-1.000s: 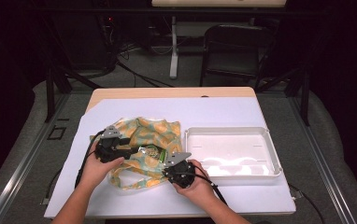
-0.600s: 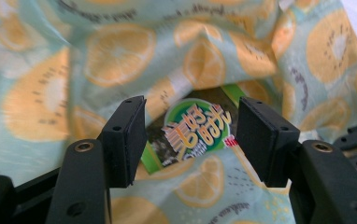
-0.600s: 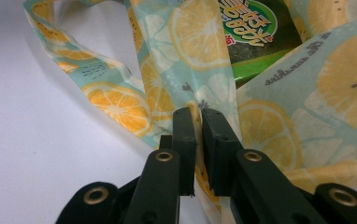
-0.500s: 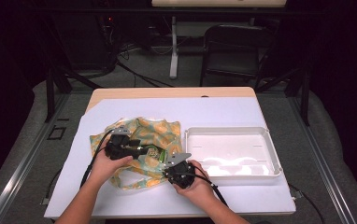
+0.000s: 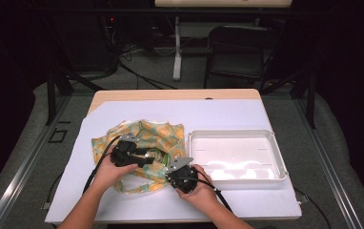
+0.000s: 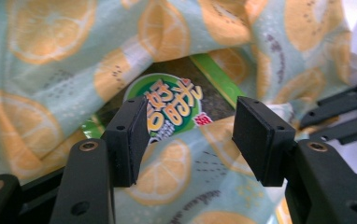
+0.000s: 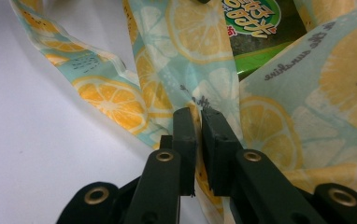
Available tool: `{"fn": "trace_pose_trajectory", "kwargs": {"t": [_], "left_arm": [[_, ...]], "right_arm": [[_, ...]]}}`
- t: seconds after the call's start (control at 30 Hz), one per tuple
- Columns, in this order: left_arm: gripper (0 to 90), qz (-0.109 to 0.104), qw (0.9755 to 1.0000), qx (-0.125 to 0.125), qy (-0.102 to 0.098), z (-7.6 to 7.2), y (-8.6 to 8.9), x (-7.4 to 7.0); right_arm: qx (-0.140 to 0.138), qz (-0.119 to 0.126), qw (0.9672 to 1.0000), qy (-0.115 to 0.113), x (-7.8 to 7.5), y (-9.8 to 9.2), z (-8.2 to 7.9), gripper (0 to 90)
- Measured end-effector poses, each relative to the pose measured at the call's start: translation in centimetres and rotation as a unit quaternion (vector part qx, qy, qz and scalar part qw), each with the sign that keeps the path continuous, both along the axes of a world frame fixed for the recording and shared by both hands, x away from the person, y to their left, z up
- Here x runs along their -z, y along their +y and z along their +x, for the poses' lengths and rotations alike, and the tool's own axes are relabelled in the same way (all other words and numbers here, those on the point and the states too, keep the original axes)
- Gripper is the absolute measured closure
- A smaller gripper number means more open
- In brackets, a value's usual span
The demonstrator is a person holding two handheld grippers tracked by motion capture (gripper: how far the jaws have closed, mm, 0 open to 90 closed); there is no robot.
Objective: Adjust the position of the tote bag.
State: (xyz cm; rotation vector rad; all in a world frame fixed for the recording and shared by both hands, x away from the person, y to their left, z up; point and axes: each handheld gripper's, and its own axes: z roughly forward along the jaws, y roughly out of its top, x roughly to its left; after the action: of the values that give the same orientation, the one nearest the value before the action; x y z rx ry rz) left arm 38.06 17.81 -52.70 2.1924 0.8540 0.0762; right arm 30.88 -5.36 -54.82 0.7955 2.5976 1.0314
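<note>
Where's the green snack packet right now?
High view: the green snack packet lies inside the open mouth of the lemon-print bag, left of the white tray, between the left gripper and right gripper.

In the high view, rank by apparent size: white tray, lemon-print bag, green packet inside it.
1. White tray.
2. Lemon-print bag, crumpled, close to the tray in spread.
3. Green packet, mostly hidden.

White tray (image 5: 275,157) on table (image 5: 123,98), chair (image 5: 237,52) behind.
Tray sits right side of white sheet (image 5: 227,114), w/ cables on floor (image 5: 137,71) and a stand post (image 5: 176,47) at back.
</note>
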Motion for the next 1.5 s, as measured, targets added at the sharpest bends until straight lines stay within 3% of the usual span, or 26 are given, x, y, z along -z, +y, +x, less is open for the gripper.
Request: {"fn": "trace_pose_trajectory", "kwargs": {"t": [0.17,0.47,0.57,0.7,0.77,0.93,0.97,1.2,1.5], "left_arm": [[45.0,0.007,0.9998,0.018,0.009,-0.4,-0.3,0.2],[46.0,0.028,0.9991,0.033,0.004,-0.9,-0.8,0.4],[52.2,0.049,0.9981,0.038,-0.008,-1.3,-1.0,0.3],[59.6,0.055,0.9973,0.047,-0.012,-1.5,-1.0,0.2],[69.8,0.060,0.9968,0.050,-0.019,-1.8,-1.1,0.2],[83.5,0.061,0.9969,0.046,-0.017,-2.2,-1.0,0.3],[88.6,0.053,0.9973,0.049,-0.011,-2.2,-0.9,0.2],[90.0,0.047,0.9978,0.043,-0.018,-2.9,-0.8,-0.4],[90.0,0.050,0.9970,0.055,-0.021,-5.2,-0.6,-0.5]], "right_arm": [[0.007,0.003,1.0000,0.003,0.3,0.2,0.1,84.5],[0.007,0.002,1.0000,0.005,0.4,0.2,0.3,84.7],[0.008,-0.002,1.0000,0.005,0.4,0.2,0.3,84.7],[0.007,-0.001,1.0000,0.005,0.5,0.2,0.4,84.8],[0.005,-0.004,1.0000,0.005,0.5,0.1,0.4,84.8],[0.009,-0.003,0.9999,0.005,0.5,0.2,0.4,84.9],[0.009,-0.004,0.9999,0.004,0.5,0.1,0.4,84.8],[0.010,0.001,0.9999,0.004,0.5,0.1,0.3,84.8],[0.008,0.001,0.9999,0.005,0.6,0.1,0.3,84.6]]}}
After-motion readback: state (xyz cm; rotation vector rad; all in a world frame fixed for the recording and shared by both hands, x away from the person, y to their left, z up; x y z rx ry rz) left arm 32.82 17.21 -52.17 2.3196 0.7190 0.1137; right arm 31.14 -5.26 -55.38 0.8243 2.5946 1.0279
